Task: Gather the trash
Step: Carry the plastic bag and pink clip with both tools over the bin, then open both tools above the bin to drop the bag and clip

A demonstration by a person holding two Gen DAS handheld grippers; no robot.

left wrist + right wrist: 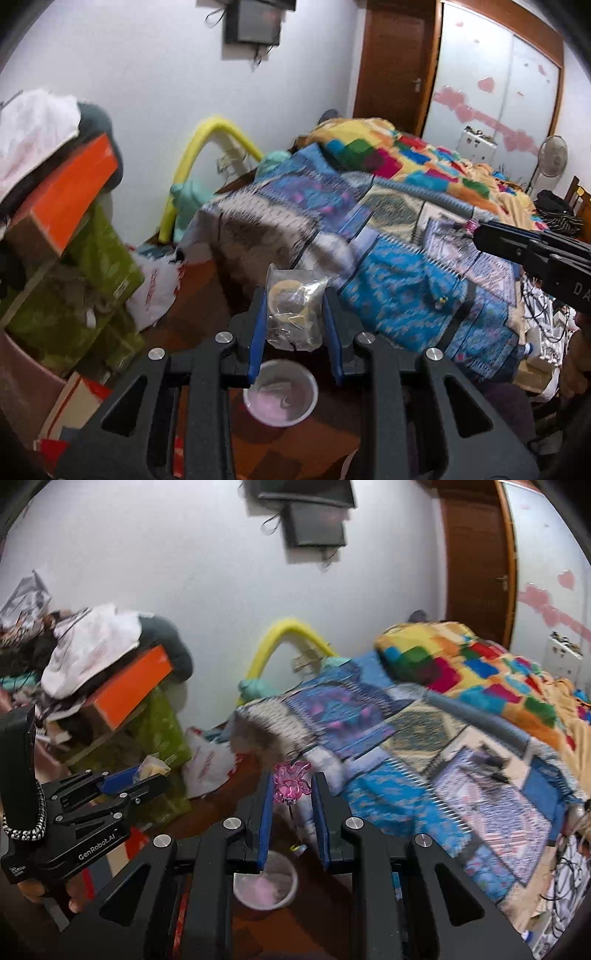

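Observation:
My left gripper (pixel 295 314) is shut on a crumpled clear plastic bag (pixel 293 314) with yellowish bits inside, held above a round white bin with a pink liner (pixel 282 400) on the floor. My right gripper (pixel 291 790) is shut on a pink translucent plastic toy piece (pixel 290 782), with small bits dangling under it, also above the same bin (pixel 266 884). The left gripper also shows in the right wrist view (pixel 147 773), at the left, with the bag in it. The right gripper's tip shows in the left wrist view (pixel 480 236).
A bed with patchwork quilts (pixel 406 236) fills the right. Left stands a pile of green boxes (pixel 85 288), an orange box (pixel 70 206) and clothes. A white plastic bag (pixel 155 291) lies by the boxes. A yellow foam arch (pixel 192 155) leans on the wall. Brown floor lies below.

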